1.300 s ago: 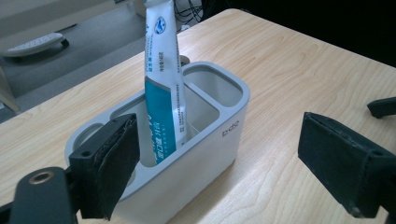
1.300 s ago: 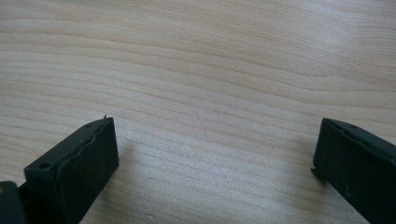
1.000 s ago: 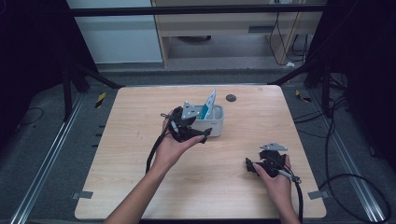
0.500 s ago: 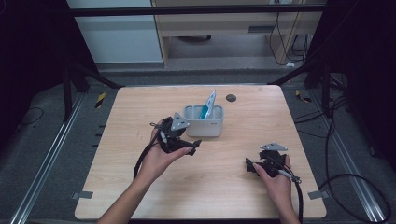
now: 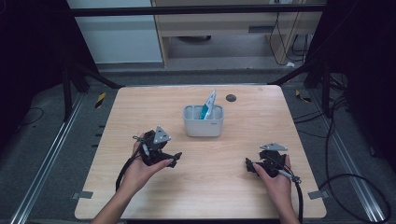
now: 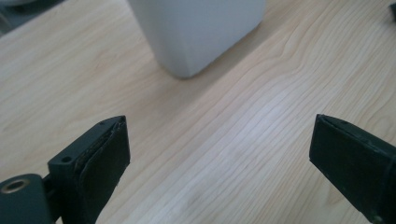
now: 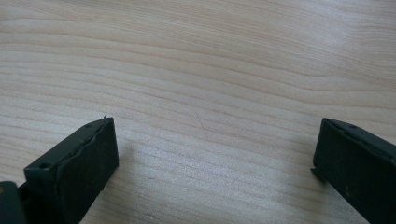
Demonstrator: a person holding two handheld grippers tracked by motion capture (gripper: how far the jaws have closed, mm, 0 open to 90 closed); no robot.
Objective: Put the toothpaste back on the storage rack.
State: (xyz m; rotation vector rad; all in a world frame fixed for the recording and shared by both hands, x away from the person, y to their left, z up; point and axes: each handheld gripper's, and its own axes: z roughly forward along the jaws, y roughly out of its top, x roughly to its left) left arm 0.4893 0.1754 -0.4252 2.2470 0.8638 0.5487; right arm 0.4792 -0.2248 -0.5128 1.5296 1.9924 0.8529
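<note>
With both tongs, left (image 5: 173, 159) and right (image 5: 250, 165), spread empty, we judge the light, rigid grey plastic rectangular bin (image 5: 203, 121) mid-desk (image 5: 140, 112), holding a thin blue-and-white packet (image 5: 208, 105), best gripped by its rim.

Looked like a lab or robotics test room to me, not anybody's home. The wooden worktop (image 5: 140, 107) sat inside a frame of black metal struts (image 5: 88, 74), with aluminium rails (image 5: 51, 154) running along the grey floor (image 5: 28, 140) on both sides. Loose black cables (image 5: 345, 182) snaked over the floor at the right, and there were bits of yellow-and-black hazard tape (image 5: 101, 99) stuck down near the frame legs. Behind it stood a pale cabinet (image 5: 116, 37) and a light wood office desk (image 5: 224, 21) with more wires hanging off it.
</note>
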